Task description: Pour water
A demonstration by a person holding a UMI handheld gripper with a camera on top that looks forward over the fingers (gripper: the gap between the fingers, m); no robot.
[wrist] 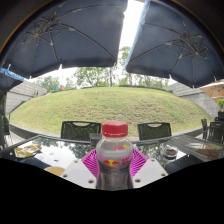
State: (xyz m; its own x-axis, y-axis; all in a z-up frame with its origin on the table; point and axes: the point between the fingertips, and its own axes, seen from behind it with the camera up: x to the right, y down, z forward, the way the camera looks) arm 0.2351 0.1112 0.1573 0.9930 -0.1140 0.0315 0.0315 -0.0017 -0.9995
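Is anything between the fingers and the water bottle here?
Nothing visible does. The water bottle with its red cap already stands upright between the gripper, pink pads close at either side. Whether both pads press on it cannot be told. No cup or glass is discernible.

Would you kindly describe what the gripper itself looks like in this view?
The gripper shows two pale, whitish fingers, each with a magenta pad on its inner face; the pads bear a ribbed, striped texture. No cables, markings or sleeve are visible.
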